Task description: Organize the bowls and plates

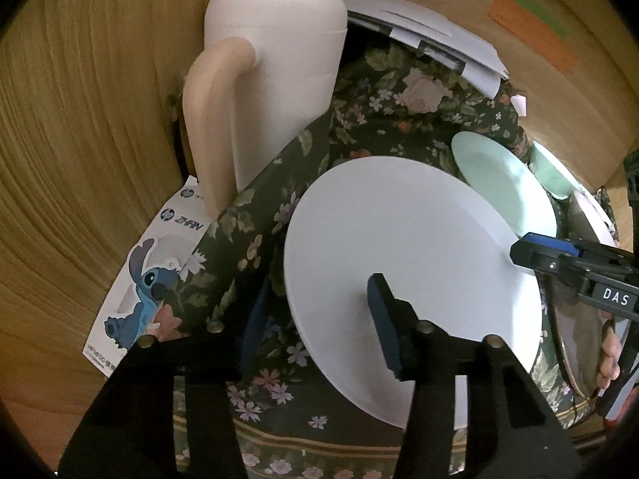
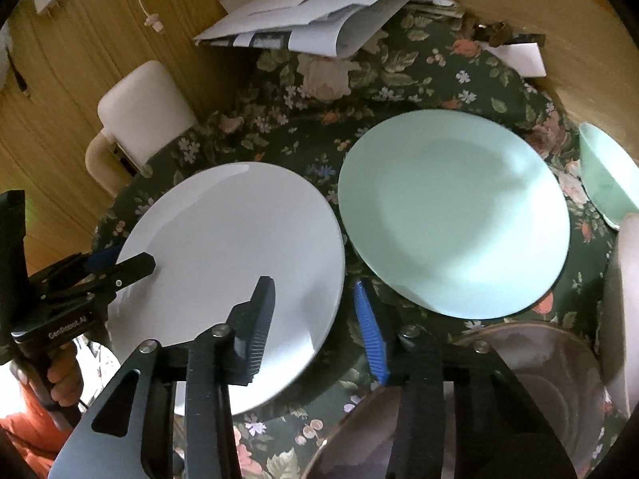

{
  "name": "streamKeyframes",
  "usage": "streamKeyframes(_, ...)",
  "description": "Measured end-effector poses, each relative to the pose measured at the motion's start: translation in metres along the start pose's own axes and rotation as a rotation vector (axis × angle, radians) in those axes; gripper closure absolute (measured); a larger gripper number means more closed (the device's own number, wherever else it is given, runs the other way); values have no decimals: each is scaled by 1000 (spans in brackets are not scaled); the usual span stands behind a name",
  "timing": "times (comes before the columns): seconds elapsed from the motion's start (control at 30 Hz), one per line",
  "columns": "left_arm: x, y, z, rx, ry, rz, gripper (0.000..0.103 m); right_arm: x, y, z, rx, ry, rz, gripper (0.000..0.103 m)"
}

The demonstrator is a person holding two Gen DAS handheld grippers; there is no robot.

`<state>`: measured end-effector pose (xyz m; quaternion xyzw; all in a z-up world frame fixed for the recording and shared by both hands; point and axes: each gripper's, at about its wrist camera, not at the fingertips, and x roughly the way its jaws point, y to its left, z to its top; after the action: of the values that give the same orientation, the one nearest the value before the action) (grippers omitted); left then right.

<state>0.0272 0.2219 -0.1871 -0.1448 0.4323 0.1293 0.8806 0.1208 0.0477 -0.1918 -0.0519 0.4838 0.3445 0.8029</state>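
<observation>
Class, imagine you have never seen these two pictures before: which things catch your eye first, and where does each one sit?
The big white plate draws the eye first, lying on the dark floral tablecloth, with the left gripper at its left rim and the right gripper straddling its right edge. Just right of it lies a pale green plate of similar size. Behind them, a white chair stands against the wood-panelled wall.

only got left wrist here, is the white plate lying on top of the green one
Observer: No. In the right wrist view the white plate and the green plate lie side by side on the tablecloth, not overlapping.
Operator: where's the right gripper sitting
Observer: The right gripper straddles the white plate's right rim, with its blue finger outside it.
Operator: and mine
Observer: The left gripper has the opposite rim between its fingers; I can't tell whether it is pressing.
</observation>
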Motion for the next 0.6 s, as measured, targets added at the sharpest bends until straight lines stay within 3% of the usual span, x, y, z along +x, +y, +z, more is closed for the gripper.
streamKeyframes(0.2, 3, -1, -2, 8, 9, -27, 64, 10, 0, 1, 5, 22, -2, 73)
streamKeyframes(0.4, 4, -1, -2, 7, 15, -47, 64, 22, -4, 4, 30, 40, 16, 75)
streamKeyframes(0.6, 5, -2, 0, 2, 28, -44, 64, 22, 3, 4, 9, 27, -18, 75)
